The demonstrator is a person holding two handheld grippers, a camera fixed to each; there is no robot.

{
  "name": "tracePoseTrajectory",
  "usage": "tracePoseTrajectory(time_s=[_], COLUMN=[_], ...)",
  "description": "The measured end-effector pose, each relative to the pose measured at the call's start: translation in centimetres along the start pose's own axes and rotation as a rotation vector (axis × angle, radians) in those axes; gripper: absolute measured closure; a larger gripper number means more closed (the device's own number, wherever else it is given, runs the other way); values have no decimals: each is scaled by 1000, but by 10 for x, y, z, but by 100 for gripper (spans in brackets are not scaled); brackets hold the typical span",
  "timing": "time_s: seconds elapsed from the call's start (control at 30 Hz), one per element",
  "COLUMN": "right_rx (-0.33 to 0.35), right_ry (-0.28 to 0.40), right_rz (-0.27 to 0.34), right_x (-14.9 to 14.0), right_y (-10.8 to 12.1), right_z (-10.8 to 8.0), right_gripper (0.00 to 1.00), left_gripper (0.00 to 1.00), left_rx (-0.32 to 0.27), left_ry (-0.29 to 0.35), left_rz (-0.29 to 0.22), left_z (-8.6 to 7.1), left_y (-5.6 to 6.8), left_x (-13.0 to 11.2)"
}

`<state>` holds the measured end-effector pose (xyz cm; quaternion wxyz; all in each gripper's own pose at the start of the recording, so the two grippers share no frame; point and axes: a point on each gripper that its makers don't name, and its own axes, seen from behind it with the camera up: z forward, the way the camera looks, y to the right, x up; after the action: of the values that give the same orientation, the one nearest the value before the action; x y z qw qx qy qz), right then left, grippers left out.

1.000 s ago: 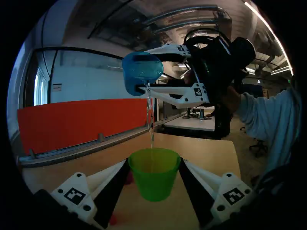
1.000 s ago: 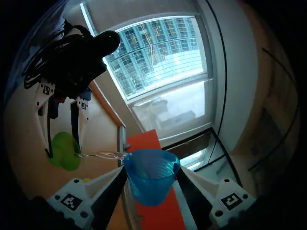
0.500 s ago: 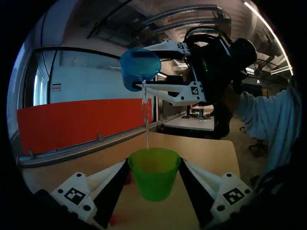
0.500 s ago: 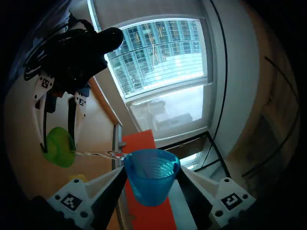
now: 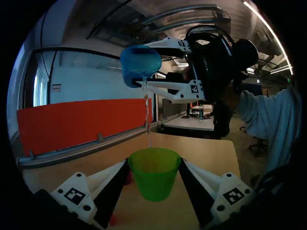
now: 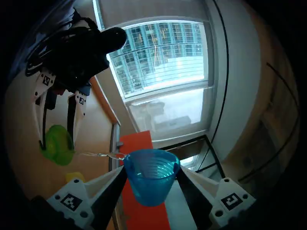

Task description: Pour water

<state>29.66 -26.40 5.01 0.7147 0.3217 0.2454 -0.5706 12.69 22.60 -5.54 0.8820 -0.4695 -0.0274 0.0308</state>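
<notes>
Up high, the blue cup (image 5: 140, 65) is tipped well over, its mouth turned down and toward the left gripper view. A thin thread of water (image 5: 146, 107) runs from its lip straight down into the green cup (image 5: 154, 174) below. The green cup stands upright just above the wooden table (image 5: 207, 151), well apart from the blue cup. In the right gripper view the same stream (image 6: 99, 155) leaves the blue cup's rim (image 6: 151, 180) and reaches the green cup (image 6: 57, 145).

The table's far edge meets a grey rail and an orange partition (image 5: 76, 120), with glass panels above it and pipes along the ceiling (image 5: 180, 15). A large window (image 6: 165, 57) with slatted blinds looks out on a tall building. A small yellow thing (image 6: 75, 177) lies on the table near the green cup.

The left gripper (image 5: 153, 163) is level, both fingers clamped against the green cup's sides. The right gripper (image 5: 142, 63) is rolled onto its side, one finger above the other, pinching the blue cup between them. A hand (image 5: 230, 97) in a pale sleeve (image 5: 268, 115) holds it from the right.
</notes>
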Motion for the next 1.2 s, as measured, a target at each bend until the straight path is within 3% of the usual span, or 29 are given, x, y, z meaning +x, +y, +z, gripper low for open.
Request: tracePoseTrajectory(time_s=[1.2], right_rx=[-30], right_ry=[6], right_rz=[-182], right_x=[17], right_y=[16], right_z=[3], right_gripper=[11], left_gripper=[11], left_rx=[3], left_ry=[5], left_rz=[10], left_z=[1], left_y=[4], left_x=[5])
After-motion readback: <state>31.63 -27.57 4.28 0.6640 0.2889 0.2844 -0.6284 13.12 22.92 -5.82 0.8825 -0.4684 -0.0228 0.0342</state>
